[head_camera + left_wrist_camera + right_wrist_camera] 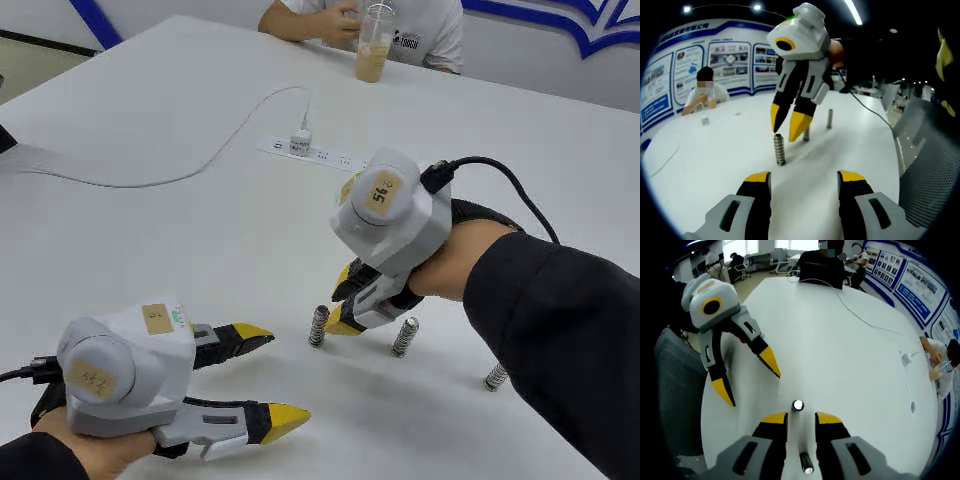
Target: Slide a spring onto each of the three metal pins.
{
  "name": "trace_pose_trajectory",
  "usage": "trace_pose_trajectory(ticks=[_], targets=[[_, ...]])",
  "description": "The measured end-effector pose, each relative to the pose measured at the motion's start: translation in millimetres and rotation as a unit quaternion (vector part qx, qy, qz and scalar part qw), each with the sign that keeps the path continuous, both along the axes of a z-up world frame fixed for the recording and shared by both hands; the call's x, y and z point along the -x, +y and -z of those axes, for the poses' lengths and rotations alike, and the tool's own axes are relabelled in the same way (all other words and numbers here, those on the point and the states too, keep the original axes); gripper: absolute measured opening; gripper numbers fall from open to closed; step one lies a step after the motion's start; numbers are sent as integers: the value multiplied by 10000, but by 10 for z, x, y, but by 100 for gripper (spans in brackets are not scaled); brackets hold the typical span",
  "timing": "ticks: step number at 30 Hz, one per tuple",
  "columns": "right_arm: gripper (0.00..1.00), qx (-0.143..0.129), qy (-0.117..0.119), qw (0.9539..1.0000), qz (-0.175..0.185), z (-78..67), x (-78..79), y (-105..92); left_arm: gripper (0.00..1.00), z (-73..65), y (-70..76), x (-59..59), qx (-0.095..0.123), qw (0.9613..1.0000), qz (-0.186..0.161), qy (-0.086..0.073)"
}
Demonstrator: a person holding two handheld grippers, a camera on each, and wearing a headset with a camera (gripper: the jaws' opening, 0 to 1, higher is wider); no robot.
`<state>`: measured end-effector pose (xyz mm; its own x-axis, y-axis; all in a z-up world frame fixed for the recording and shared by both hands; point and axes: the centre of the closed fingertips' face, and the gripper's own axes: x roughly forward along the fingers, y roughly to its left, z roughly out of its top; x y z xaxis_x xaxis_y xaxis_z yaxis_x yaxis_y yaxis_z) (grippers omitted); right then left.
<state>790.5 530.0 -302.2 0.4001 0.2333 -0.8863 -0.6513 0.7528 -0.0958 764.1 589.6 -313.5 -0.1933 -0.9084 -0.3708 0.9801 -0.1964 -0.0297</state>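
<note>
In the head view, three springs were seen standing upright on the table [150,260]: the first spring [318,325], the middle spring [404,337] and the last spring [495,377]. The right gripper [336,312] was pointed down just beside the first spring. That spring could be tipped over or pulled off its pin if the jaws were bumped sideways into it. The left gripper [270,375] was held low, apart from the springs, with its jaws wide open and empty.

In the left gripper view, the right gripper's jaws were seen a little apart with nothing in them. One tip was just above the first spring's top.

In the right gripper view, that top was seen just past the tips, in line with the gap.
</note>
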Motion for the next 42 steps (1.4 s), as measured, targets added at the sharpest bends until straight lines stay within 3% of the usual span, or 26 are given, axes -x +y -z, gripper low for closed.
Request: trace_pose_trajectory(ticks=[21, 42], targets=[[29, -235, -313, 9978, 529, -165, 243, -286, 55, -65, -34, -27, 11, 10000, 19, -54], [37, -542, -816, 9864, 1319, -266, 533, -626, 56, -102, -79, -47, 19, 10000, 14, -73]])
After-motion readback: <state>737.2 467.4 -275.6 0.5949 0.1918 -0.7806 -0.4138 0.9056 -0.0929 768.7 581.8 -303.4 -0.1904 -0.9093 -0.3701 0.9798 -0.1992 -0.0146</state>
